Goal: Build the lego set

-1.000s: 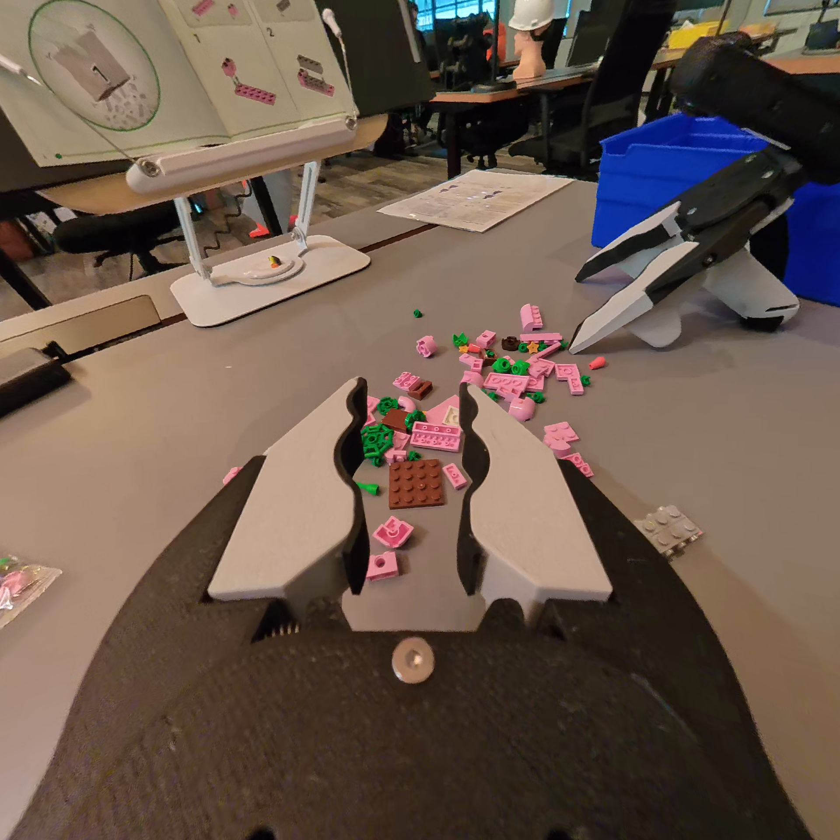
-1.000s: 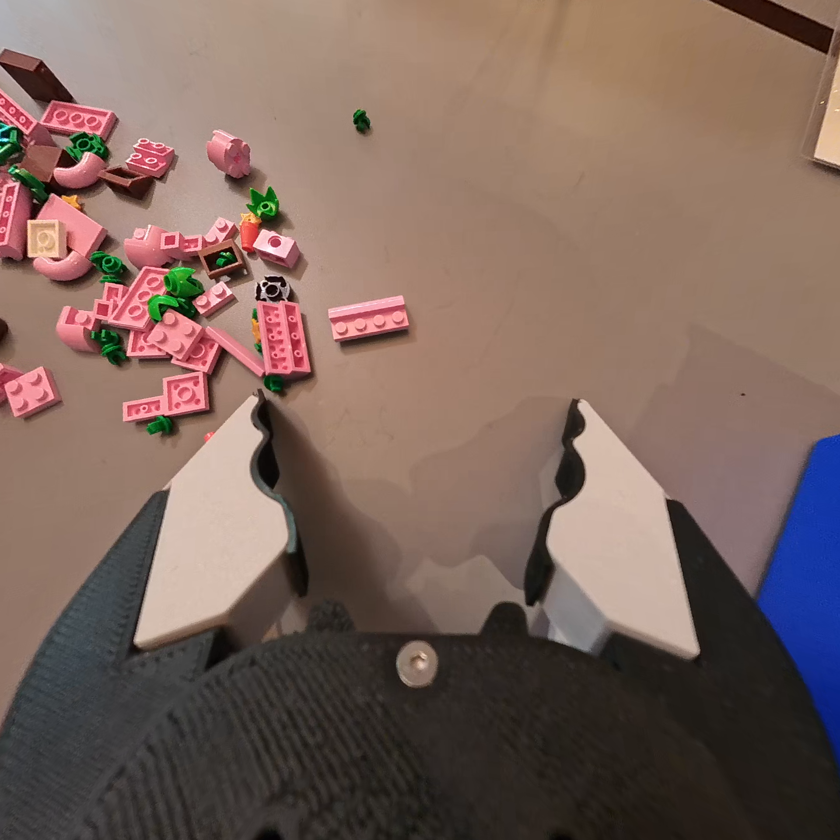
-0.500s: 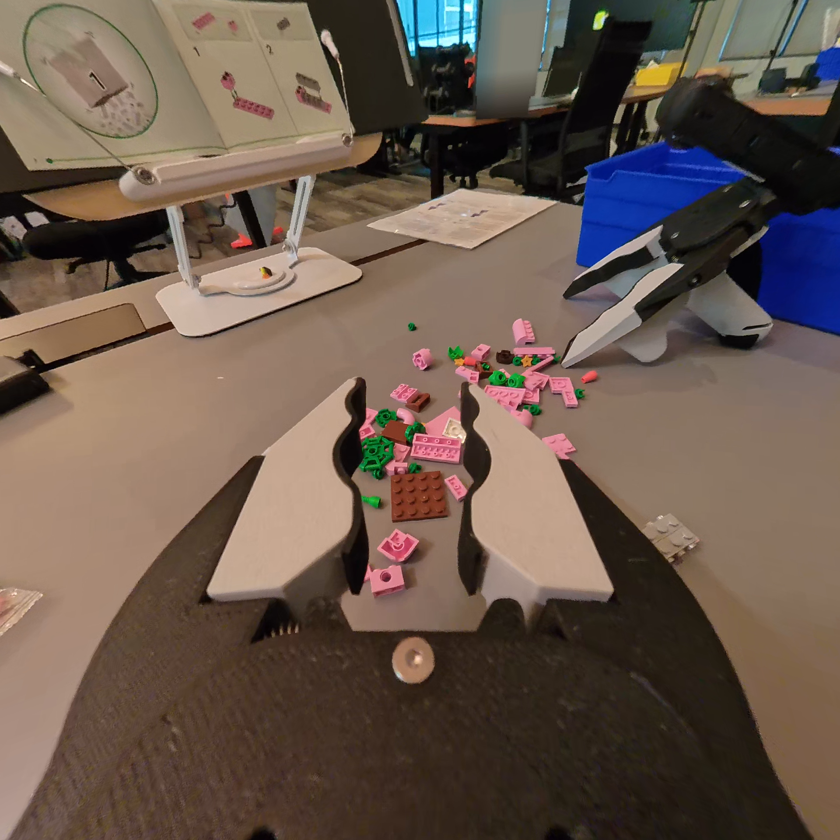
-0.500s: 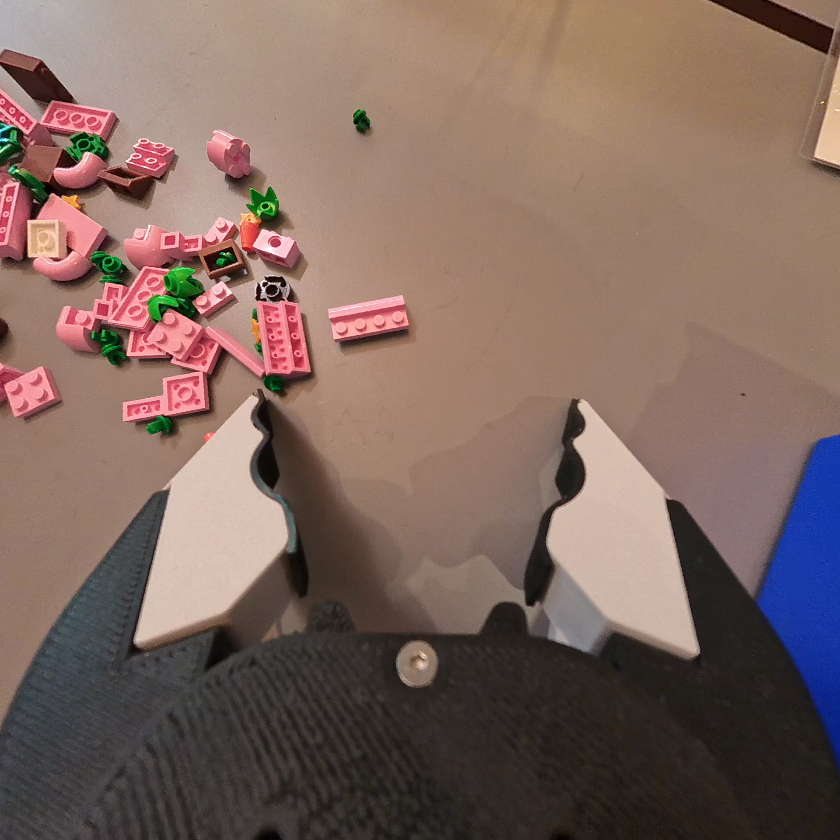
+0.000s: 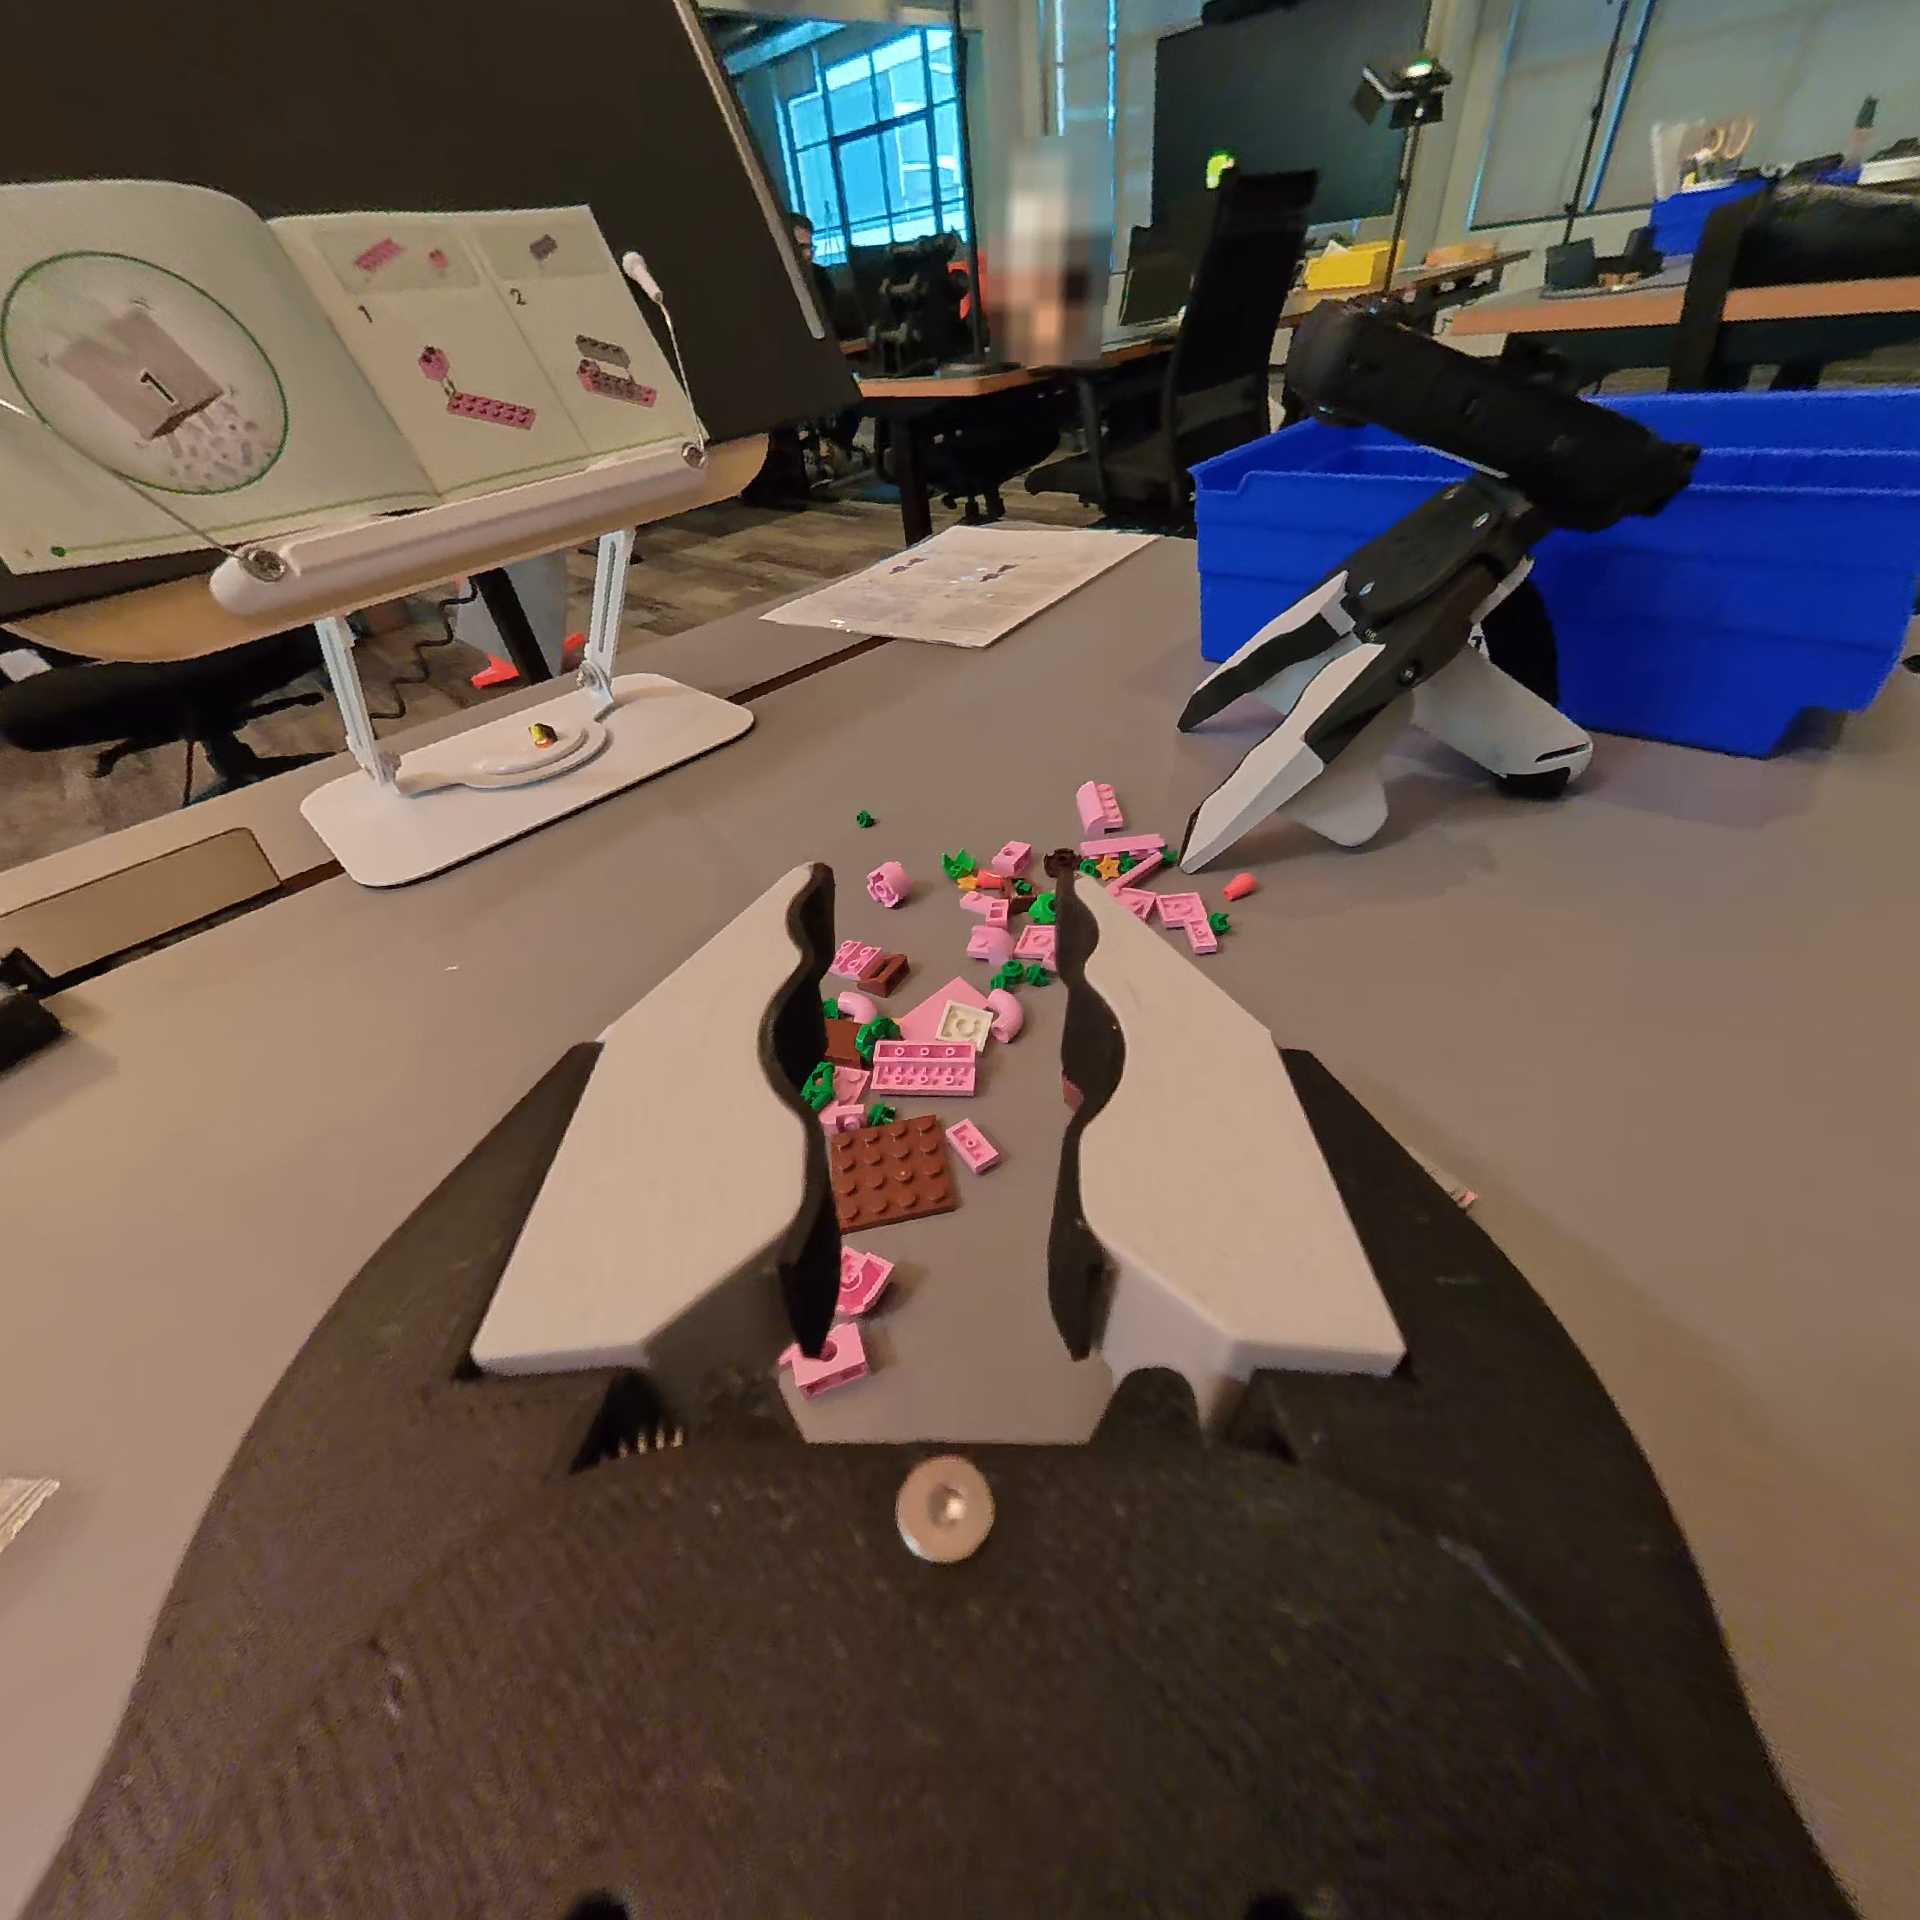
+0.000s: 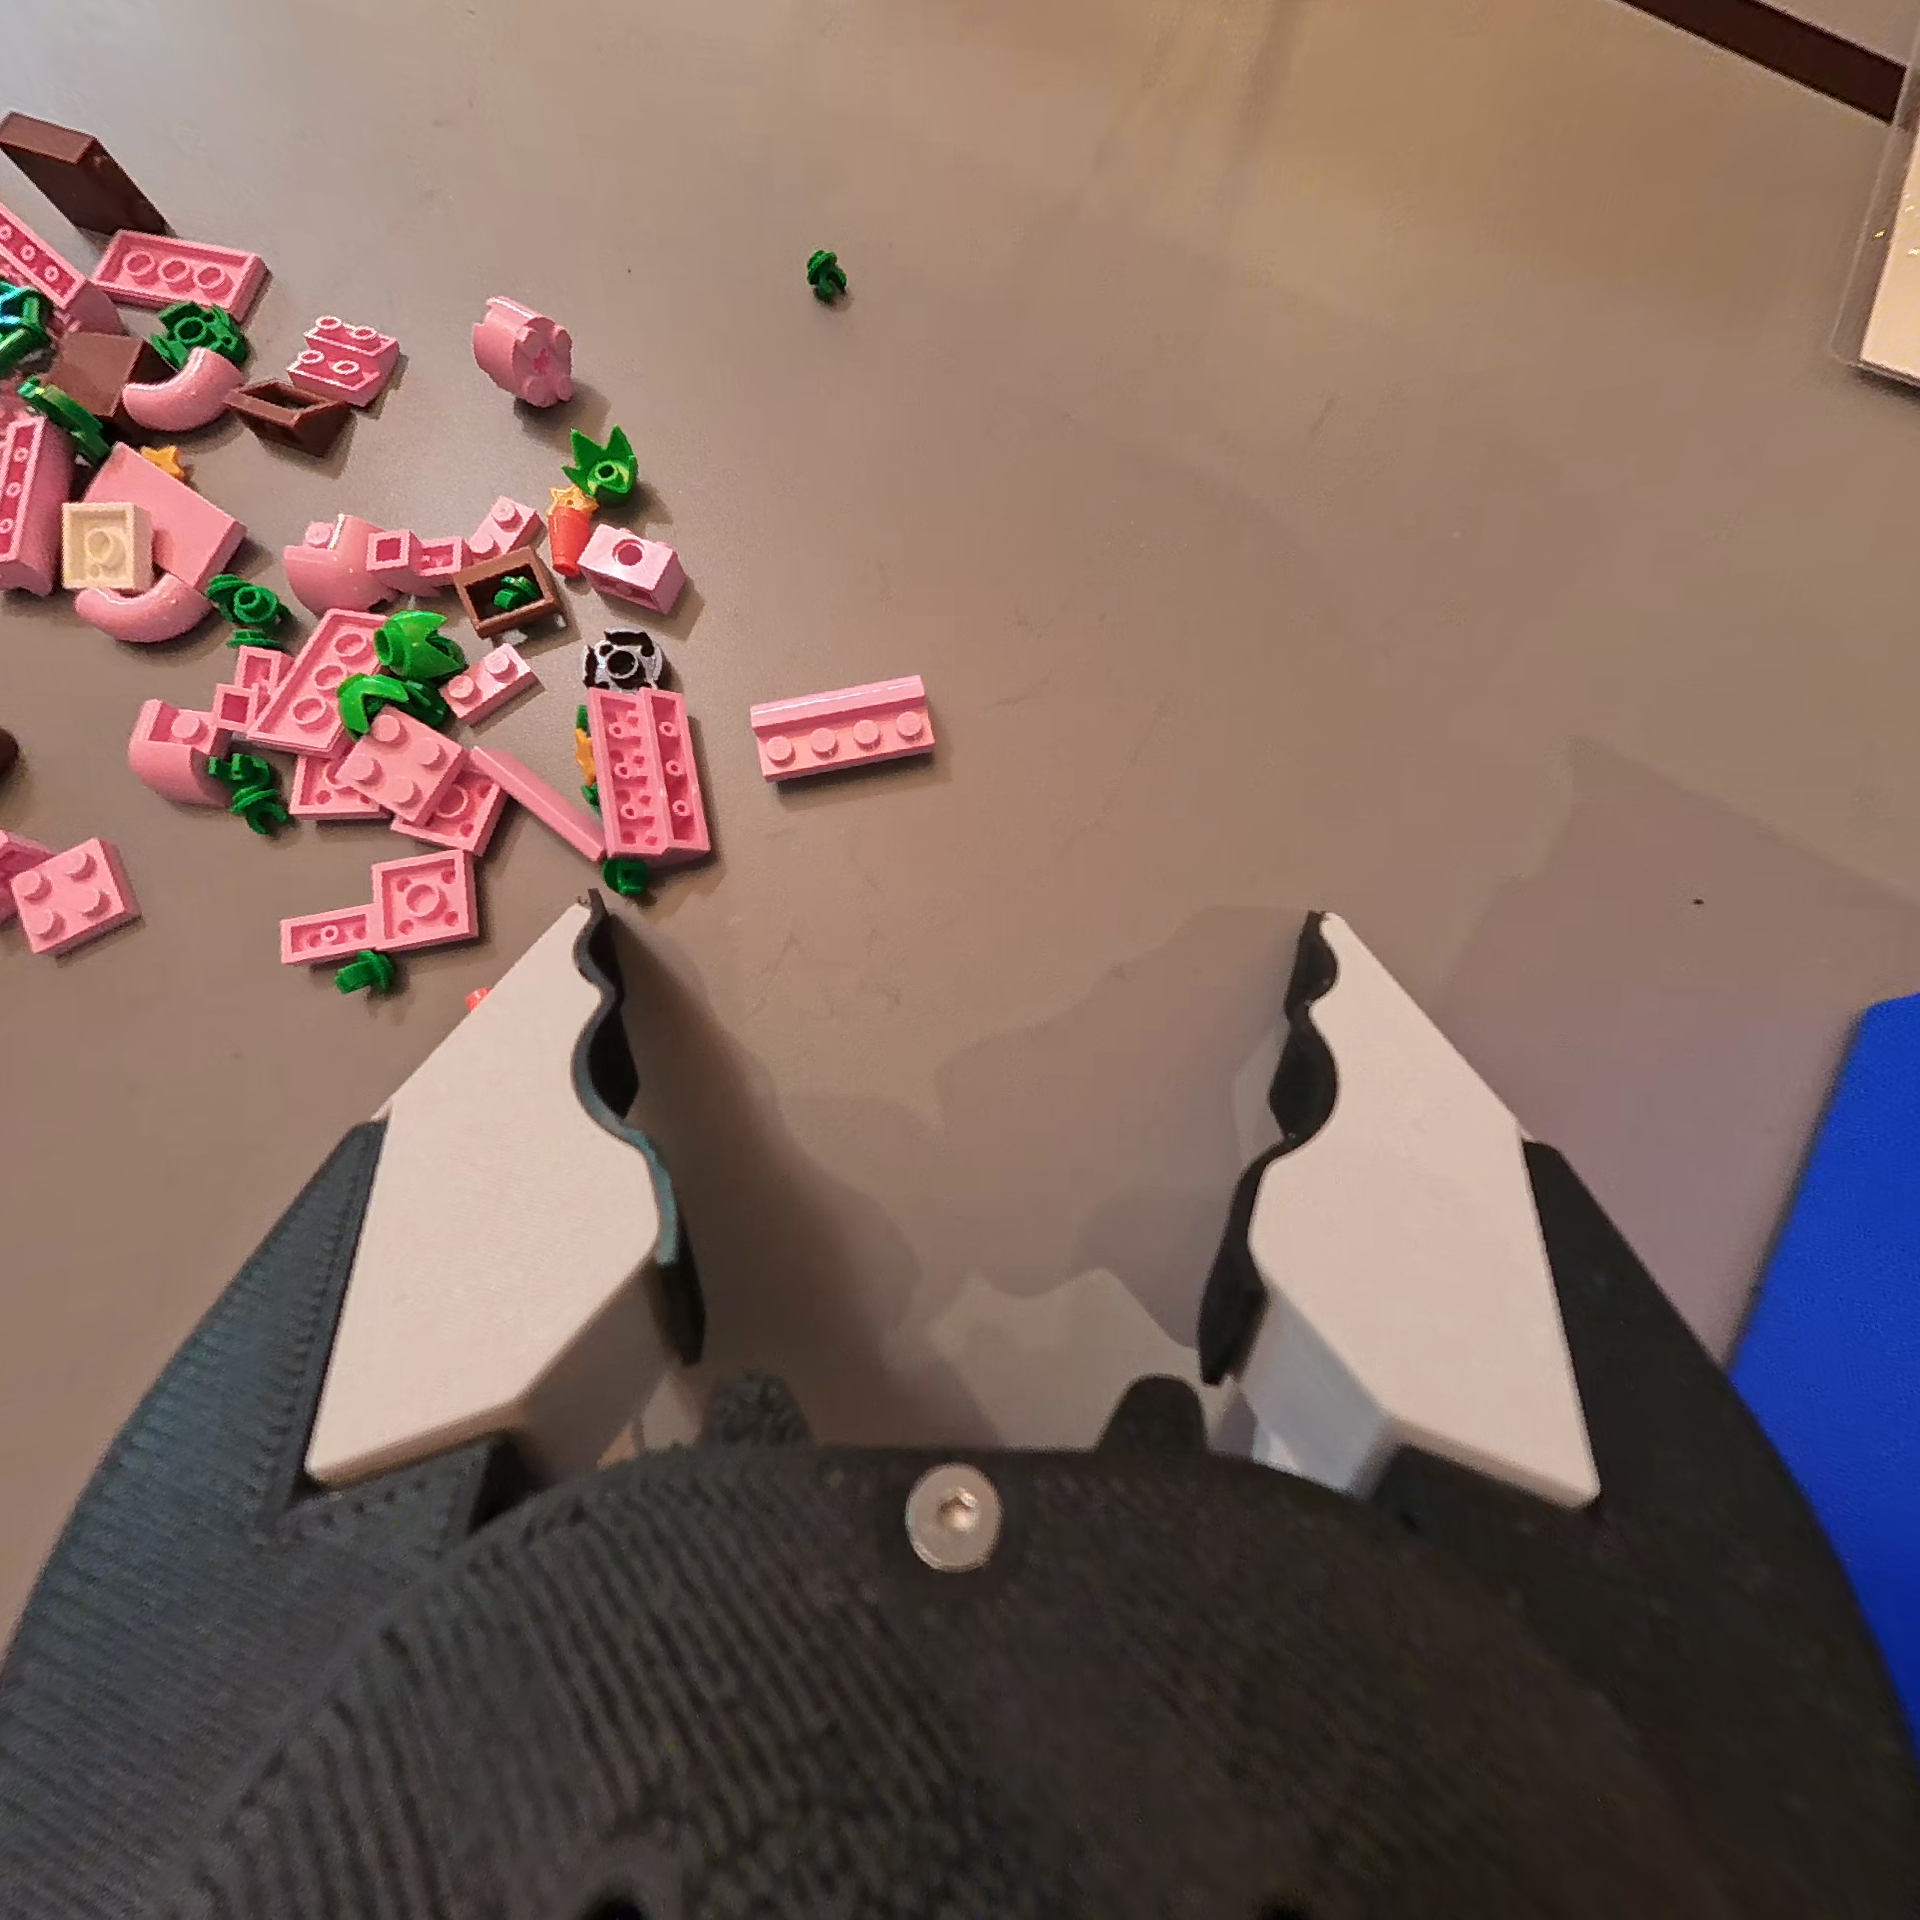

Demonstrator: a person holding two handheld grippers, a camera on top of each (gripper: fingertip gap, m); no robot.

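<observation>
Two tools: the left tool (image 5: 940, 894) and the right tool (image 6: 951, 920). One square brown plate (image 5: 891, 1172) lies between the left tool's fingers. One four-stud pink brick (image 6: 842, 727) lies ahead of the right tool. One blue bin (image 5: 1704, 582), one instruction booklet (image 5: 312, 343) and one paper sheet (image 5: 961, 582) stand beyond both. Loose pink and green pieces are too many to count.

Open-plan office behind a grey surface (image 5: 416, 1039). Tall gridded windows (image 5: 873, 145) at the far wall, admitting daylight. Black office chairs (image 5: 1216, 343) at wood-topped desks (image 5: 1558, 307). Large dark panel (image 5: 416, 94) at left; wood-pattern floor (image 5: 717, 571) beyond the edge.
</observation>
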